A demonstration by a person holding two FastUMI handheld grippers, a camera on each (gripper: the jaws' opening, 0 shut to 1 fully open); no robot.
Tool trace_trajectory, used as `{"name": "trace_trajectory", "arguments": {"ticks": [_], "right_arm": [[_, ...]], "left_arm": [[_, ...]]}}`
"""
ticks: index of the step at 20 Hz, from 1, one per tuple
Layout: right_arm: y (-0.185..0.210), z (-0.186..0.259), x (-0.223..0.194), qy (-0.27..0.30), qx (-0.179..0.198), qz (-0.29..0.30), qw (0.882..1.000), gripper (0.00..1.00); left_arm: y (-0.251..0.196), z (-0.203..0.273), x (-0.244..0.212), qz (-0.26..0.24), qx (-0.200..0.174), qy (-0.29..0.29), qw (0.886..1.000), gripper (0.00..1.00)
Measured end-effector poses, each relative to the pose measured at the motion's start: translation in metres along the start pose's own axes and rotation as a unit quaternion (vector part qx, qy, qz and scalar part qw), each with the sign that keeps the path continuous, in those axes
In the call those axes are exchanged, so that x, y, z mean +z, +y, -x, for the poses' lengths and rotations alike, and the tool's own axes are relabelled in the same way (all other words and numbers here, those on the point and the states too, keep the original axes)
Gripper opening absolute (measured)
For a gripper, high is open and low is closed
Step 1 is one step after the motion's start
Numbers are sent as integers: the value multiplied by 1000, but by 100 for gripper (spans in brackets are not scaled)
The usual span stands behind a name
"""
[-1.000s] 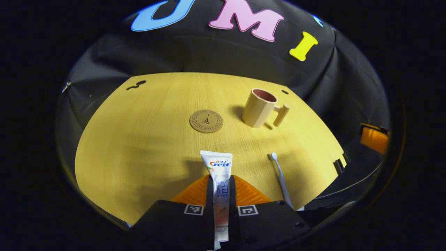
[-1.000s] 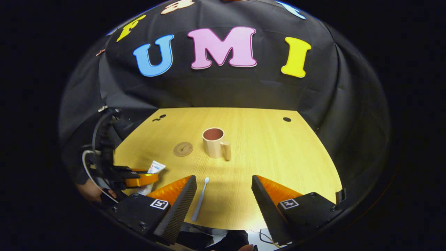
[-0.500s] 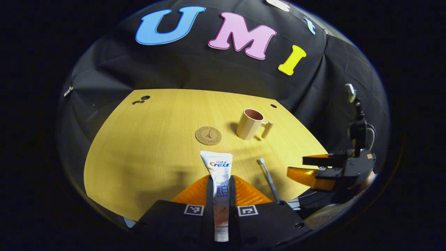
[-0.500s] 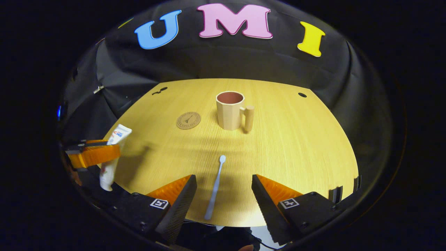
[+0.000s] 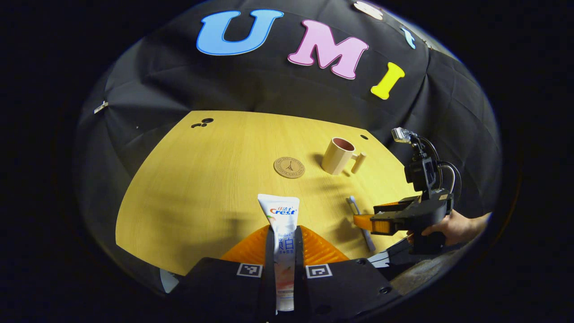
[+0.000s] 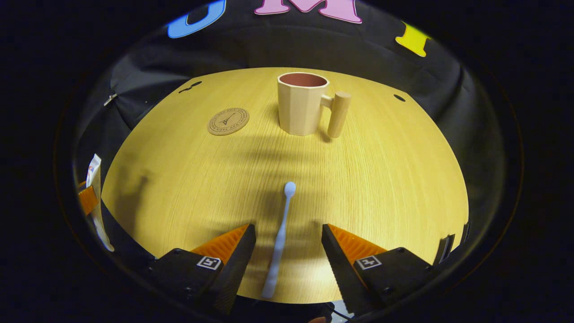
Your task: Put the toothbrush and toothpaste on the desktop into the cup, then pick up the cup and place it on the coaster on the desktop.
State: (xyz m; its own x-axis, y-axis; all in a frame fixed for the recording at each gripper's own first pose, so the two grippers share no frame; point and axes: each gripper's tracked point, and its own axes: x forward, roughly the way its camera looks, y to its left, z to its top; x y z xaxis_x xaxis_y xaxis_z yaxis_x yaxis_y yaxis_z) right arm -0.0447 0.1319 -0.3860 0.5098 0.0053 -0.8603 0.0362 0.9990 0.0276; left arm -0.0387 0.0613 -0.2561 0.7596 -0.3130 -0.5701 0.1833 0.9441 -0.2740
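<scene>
**Tongs: left pinching the toothpaste, right spread over the toothbrush**

Your left tongs (image 5: 284, 242) are pressed on the toothpaste (image 5: 282, 224), one finger on each side of the tube, which sticks out forward with its flat crimped end leading and its cap end back between the fingers. In the right gripper view that same tube (image 6: 93, 172) shows at the far left edge, held clear above the tabletop (image 6: 381, 179).

Your right tongs (image 6: 284, 244) are spread wide, and the toothbrush (image 6: 280, 237) lies flat on the tabletop in the gap between the fingers, touching neither one (its rounded head points away from you, toward the cup). From the left gripper view you can see the right tongs (image 5: 365, 222) with your hand (image 5: 450, 226) around the grip, low over the toothbrush (image 5: 361, 220) near the tabletop's near right edge.

Farther back the cup (image 6: 301, 105) stands upright, its peg-like handle to the right in the right gripper view. Left of the cup lies the round coaster (image 6: 228, 121), flat and apart from it. In the left gripper view the coaster (image 5: 289, 167) and the cup (image 5: 338, 155) sit side by side past the tube's tip.
</scene>
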Motion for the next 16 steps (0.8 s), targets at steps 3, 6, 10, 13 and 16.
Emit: {"name": "trace_trajectory", "arguments": {"ticks": [3,6,10,13,16], "right_arm": [[1,-9,-6,14,-5,-2,1000,83],[4,-11,-4,18,-1,-21,1000,76],[8,-12,-4,29,-4,-26,999,56],[11,-11,-8,37,-2,-26,999,40],[9,-9,-7,38,-6,-36,999,13]], "left_arm": [[6,4,-5,9,6,0,1000,21],[9,5,-7,14,12,0,1000,21],[11,3,-10,23,16,1,1000,21],[11,4,-10,27,16,0,1000,21],[9,1,-11,27,17,-1,1000,21]]}}
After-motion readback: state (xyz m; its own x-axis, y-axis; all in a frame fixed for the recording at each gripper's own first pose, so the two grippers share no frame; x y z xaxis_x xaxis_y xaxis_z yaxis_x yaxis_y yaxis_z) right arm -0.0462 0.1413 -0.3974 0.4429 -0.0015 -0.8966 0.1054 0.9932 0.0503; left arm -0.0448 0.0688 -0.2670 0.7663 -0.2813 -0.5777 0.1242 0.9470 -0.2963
